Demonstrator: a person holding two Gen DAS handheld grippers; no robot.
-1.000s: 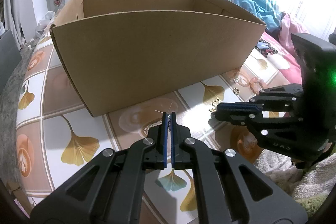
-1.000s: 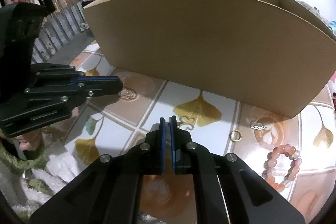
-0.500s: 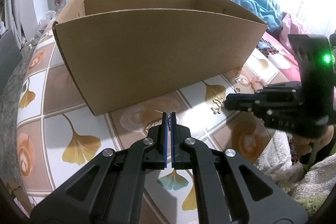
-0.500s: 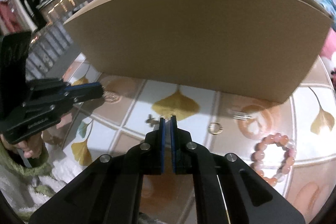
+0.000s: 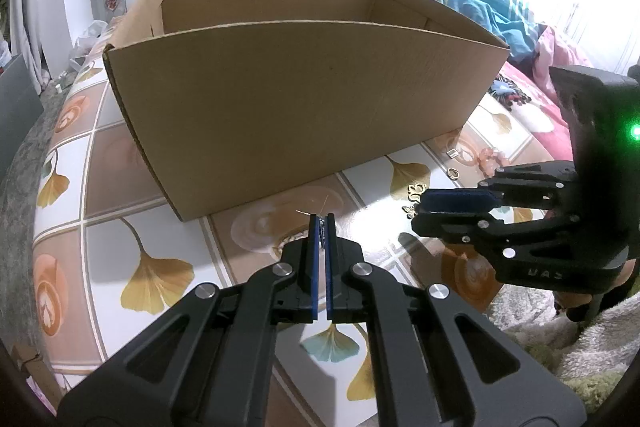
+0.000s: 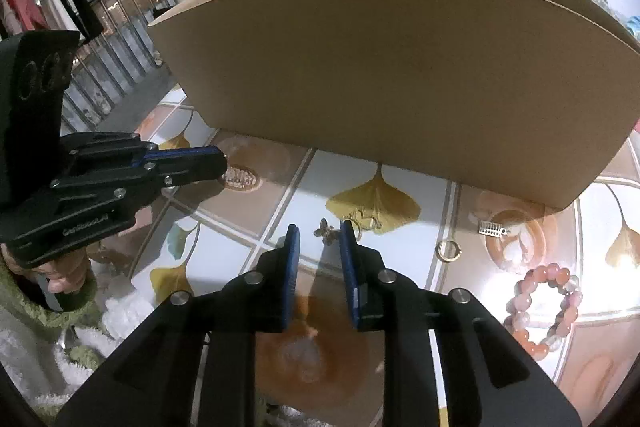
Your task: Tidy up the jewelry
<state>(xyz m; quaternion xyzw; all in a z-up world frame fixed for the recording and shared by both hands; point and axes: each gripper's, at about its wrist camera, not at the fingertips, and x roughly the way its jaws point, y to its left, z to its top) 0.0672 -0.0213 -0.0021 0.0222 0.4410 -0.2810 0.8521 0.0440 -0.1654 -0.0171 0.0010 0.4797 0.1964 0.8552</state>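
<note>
- Left wrist view: the left gripper (image 5: 323,217) had its fingers pressed nearly together on a thin wire-like jewelry piece (image 5: 316,213), whose fine ends poked out above the tips; its shape was too small to make out.
- It hung over the table (image 5: 120,239), just short of the near wall of the cardboard box (image 5: 304,99). Bare patterned surface lay open to its left; the table's rounded edge curved away on that side.
- The right gripper (image 5: 418,205) came in from the right, its tips by a small gold charm (image 5: 414,195). Whether its fingers were apart could not be told from this side-on angle.
- The box floor was hidden behind its near wall.
- Right wrist view: the right gripper (image 6: 319,233) had its fingers spread, with a gold butterfly-shaped charm (image 6: 326,230) lying on the table (image 6: 240,231) between the tips, not gripped.
- To the right lay a gold ring (image 6: 448,250), a small silver clip (image 6: 493,227) and a pink bead bracelet (image 6: 544,309), well apart from each other, all in front of the box (image 6: 384,75).
- The left gripper (image 6: 218,163) reached in from the left, its tips above an oval beaded piece (image 6: 240,179), partly covered.
</note>
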